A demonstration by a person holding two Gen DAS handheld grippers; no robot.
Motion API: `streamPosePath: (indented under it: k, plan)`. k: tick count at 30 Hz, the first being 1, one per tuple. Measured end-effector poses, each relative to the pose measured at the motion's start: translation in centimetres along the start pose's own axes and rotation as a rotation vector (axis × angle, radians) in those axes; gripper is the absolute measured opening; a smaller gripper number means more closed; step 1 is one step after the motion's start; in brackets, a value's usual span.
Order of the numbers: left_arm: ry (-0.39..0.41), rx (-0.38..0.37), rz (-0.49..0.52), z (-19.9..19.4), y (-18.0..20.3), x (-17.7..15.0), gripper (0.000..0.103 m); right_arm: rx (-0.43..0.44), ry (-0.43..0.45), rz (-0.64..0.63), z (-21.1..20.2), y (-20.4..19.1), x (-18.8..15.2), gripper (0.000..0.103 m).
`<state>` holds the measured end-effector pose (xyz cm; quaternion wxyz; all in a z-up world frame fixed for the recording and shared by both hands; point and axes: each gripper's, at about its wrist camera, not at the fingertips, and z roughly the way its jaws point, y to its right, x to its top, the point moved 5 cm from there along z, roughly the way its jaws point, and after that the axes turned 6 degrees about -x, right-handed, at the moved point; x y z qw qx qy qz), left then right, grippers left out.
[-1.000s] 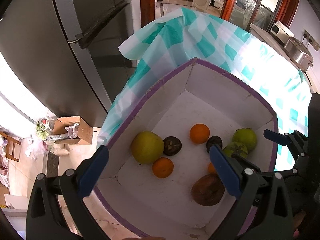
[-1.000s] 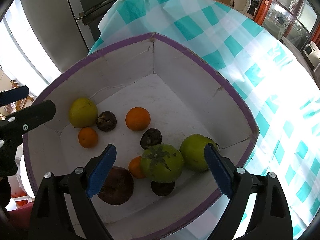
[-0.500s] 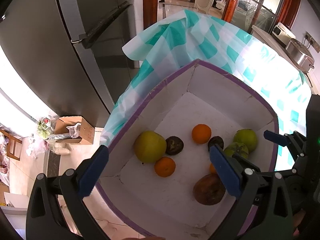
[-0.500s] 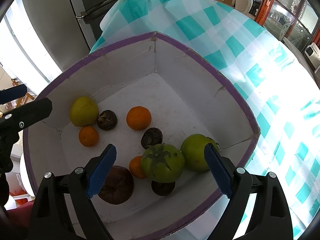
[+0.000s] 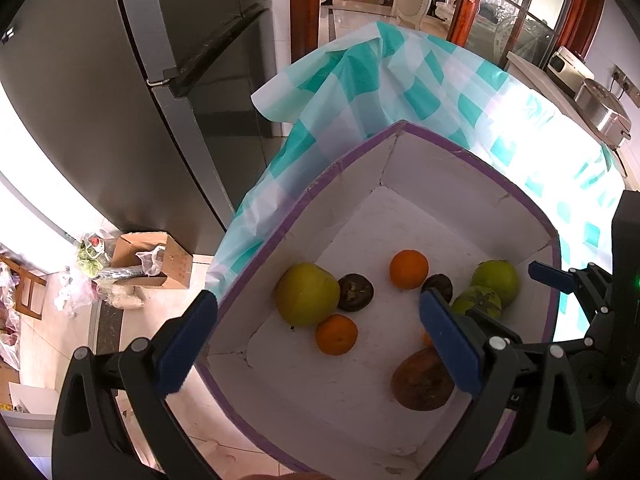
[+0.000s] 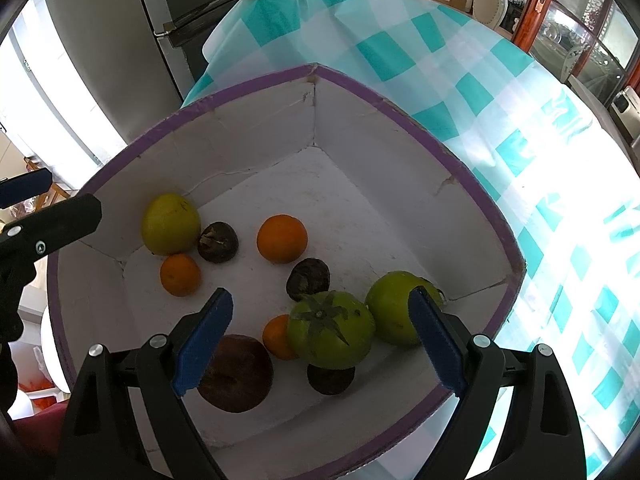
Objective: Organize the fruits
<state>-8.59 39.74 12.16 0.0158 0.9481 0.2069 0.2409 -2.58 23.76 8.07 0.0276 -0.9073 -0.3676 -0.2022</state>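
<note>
All the fruit lies loose on the floor of the box (image 6: 400,128), a white carton with a purple rim that sits on the checked cloth (image 6: 500,92). It falls into two rough clumps, likely just where things rolled: a yellow fruit (image 6: 170,224), a small orange (image 6: 180,274) and a dark fruit (image 6: 218,242) by the left wall, with a larger orange (image 6: 282,238) apart in the middle, and nearer the right corner a green tomato (image 6: 330,334), a green fruit (image 6: 396,306), a brown fruit (image 6: 236,374), another orange (image 6: 276,336) and two more dark ones, one half hidden under the tomato, so its kind is hard to tell. Kinds are mixed in both clumps, so the sorting looks unsettled, though the fruit is all inside the box. The right gripper (image 6: 320,344) hangs over the near clump, jaws wide apart and holding nothing, the tomato framed between them, which suits a reach for it. The left gripper (image 5: 316,344) hovers above the box's left edge, also spread wide and empty, placed to serve the far clump.
</note>
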Motion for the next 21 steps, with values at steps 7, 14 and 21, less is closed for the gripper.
streamPosePath:
  k: [7, 14, 21]
  plan:
    - [0.001, 0.003, 0.003, 0.0, -0.1, 0.0, 0.101, 0.0, -0.002, 0.002, 0.1, -0.2, 0.1, 0.087]
    - [0.031, 0.038, 0.017, -0.4, -0.4, 0.1, 0.101, 0.001, -0.005, 0.002, 0.1, -0.1, 0.0, 0.087]
    - [0.032, 0.04, 0.032, -0.6, 0.6, -0.4, 0.101, 0.012, 0.006, 0.021, -0.3, 0.5, -1.1, 0.087]
